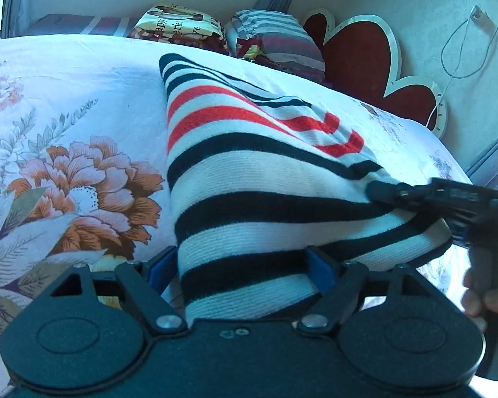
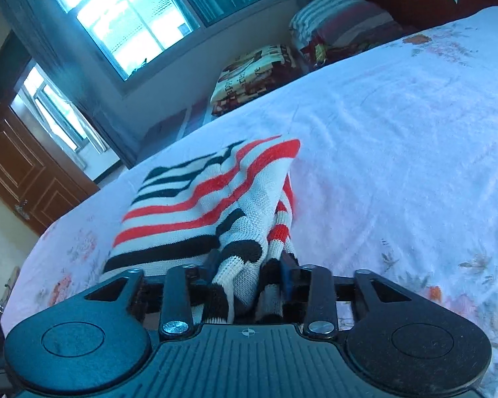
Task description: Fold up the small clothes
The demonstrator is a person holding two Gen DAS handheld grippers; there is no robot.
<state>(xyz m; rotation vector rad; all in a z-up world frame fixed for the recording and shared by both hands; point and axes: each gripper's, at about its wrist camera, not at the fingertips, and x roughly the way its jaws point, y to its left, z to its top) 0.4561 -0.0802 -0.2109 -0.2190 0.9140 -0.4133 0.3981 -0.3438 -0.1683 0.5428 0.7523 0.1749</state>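
The white knitted garment with black and red stripes (image 1: 249,179) lies folded on the bed with the white flowered sheet (image 1: 66,106), and it fills the middle of the left wrist view. The left tool (image 1: 242,265) stands with its jaws wide apart at 6 o'clock; the near edge of the garment lies between its blue pads (image 1: 322,272), but I cannot tell if they press it. The right tool (image 1: 381,192) comes in from 3 o'clock and grips the right corner of the garment. In the right wrist view, bunched cloth (image 2: 245,265) sits tight between the jaws of this tool (image 2: 249,265). A hand (image 1: 481,298) holds its handle at 4 o'clock. Two patterned pillows (image 1: 275,39) lie at 12 o'clock, beside a red heart-shaped headboard (image 1: 358,53).
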